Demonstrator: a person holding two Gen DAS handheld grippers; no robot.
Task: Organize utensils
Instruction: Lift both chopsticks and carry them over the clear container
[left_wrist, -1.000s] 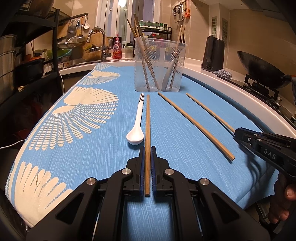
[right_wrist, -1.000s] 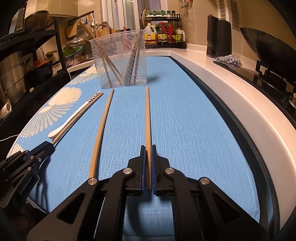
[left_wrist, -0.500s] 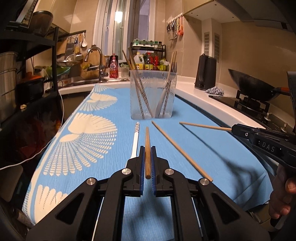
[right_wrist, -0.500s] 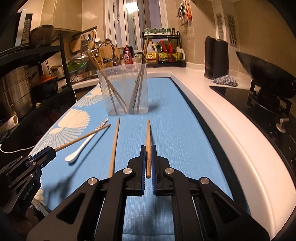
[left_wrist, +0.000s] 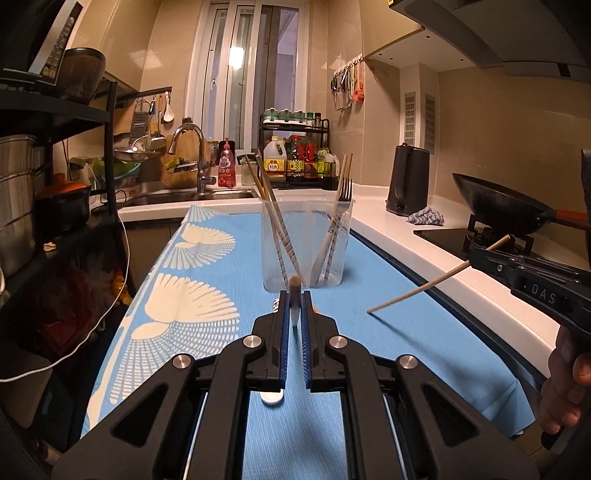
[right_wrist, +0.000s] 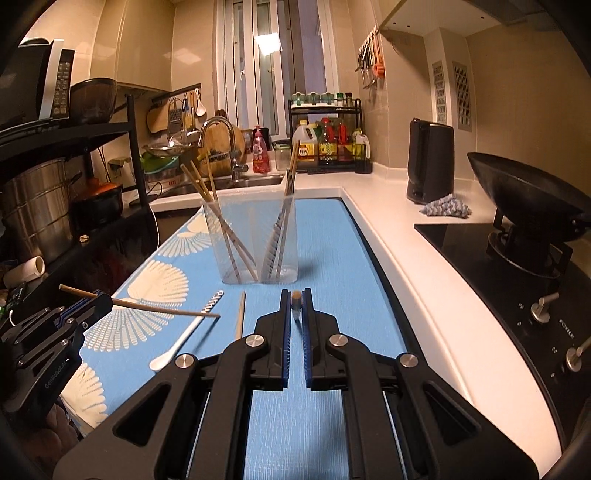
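Note:
My left gripper (left_wrist: 294, 297) is shut on a wooden chopstick (left_wrist: 294, 286), which I see end-on, raised above the blue cloth (left_wrist: 388, 332). My right gripper (right_wrist: 295, 295) is likewise shut on a second chopstick (right_wrist: 295, 298). Each gripper also shows in the other's view: the right gripper (left_wrist: 474, 258) with its chopstick (left_wrist: 417, 290) slanting down, and the left gripper (right_wrist: 105, 301) with its chopstick (right_wrist: 147, 308). Ahead of both stands a clear container (left_wrist: 306, 243) (right_wrist: 255, 240) holding chopsticks and forks. A white spoon (right_wrist: 184, 334) and one more chopstick (right_wrist: 240, 314) lie on the cloth.
A black kettle (right_wrist: 430, 162) and a rag (right_wrist: 445, 208) sit on the white counter at the right. A wok (right_wrist: 524, 195) rests on the stove. The sink and tap (left_wrist: 192, 155) are at the back. Dark shelves with pots (left_wrist: 22, 206) stand along the left.
Both grippers have risen, lifting their chopsticks off the cloth. The chopsticks now point at the container instead of lying flat, and the view has tilted up.

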